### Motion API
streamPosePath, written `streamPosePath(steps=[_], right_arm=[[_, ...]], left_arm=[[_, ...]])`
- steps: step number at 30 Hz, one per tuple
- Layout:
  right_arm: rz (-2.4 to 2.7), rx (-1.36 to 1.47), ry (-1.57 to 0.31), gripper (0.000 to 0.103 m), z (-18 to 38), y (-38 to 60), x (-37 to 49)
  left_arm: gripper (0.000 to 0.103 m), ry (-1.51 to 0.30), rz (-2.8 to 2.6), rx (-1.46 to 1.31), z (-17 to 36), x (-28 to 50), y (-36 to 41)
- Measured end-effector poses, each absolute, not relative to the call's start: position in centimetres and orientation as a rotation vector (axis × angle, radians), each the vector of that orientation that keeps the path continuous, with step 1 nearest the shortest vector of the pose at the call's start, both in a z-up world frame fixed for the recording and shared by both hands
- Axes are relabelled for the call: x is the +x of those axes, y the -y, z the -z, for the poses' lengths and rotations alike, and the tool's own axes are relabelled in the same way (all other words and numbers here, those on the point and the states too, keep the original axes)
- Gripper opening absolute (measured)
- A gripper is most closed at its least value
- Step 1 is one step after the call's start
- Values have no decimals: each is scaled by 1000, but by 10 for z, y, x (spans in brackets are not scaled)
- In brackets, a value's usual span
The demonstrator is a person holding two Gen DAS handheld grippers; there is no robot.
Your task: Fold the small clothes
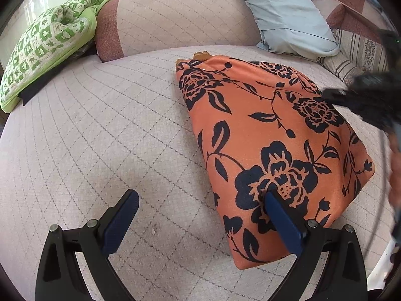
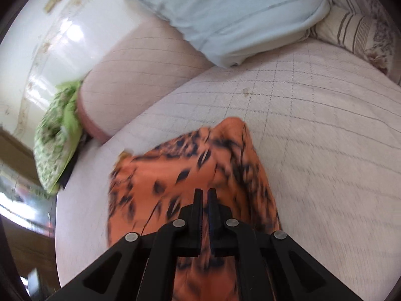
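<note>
blue-padded left tongs (image 1: 200, 213) stand spread wide and low over the bed (image 1: 100, 138), pinching nothing; one pad rests on or just above the near part of the orange floral garment (image 1: 263, 138), the other hangs over bare quilted cover. that garment lies on the bed as a folded, roughly flat packet, right of the middle in the left view, with a small corner of underlayer peeking out at its far end. the right tongs (image 2: 205, 195) are pressed together, and the blurred orange cloth (image 2: 200, 163) fills the space just beneath them; whether a fold of it is caught between the pads i cannot tell.

judging from this, a fold is mid-way: the right side seems to be carrying or smoothing an edge across. next calls for laying that edge square on the packet, while the left steadies the near end. a pale blue pillow (image 1: 288, 17) and a green patterned bundle (image 1: 47, 42) sit well apart.
</note>
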State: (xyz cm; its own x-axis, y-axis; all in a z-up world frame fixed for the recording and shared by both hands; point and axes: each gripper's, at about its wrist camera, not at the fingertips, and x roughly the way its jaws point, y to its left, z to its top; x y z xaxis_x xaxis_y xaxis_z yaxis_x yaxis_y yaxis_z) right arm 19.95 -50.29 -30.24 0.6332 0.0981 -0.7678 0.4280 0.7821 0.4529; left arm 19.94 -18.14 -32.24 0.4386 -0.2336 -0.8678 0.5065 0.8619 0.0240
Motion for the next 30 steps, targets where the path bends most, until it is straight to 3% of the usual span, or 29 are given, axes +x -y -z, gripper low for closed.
streamPosePath(steps=[7,17,23,30], right_arm=[[282,615,-959,6,321,473,147],[222,676,-950,6,341,481,149],[213,725,-955,6,327,487,144],[227,650,-943,6,322,475,151]], left_arm=[[101,-1021,460,307,322,196,182],[101,-1042,464,287,324,197,184],[101,-924,459,225,298,202,178],[102,-1075,386,197,323,228,168]])
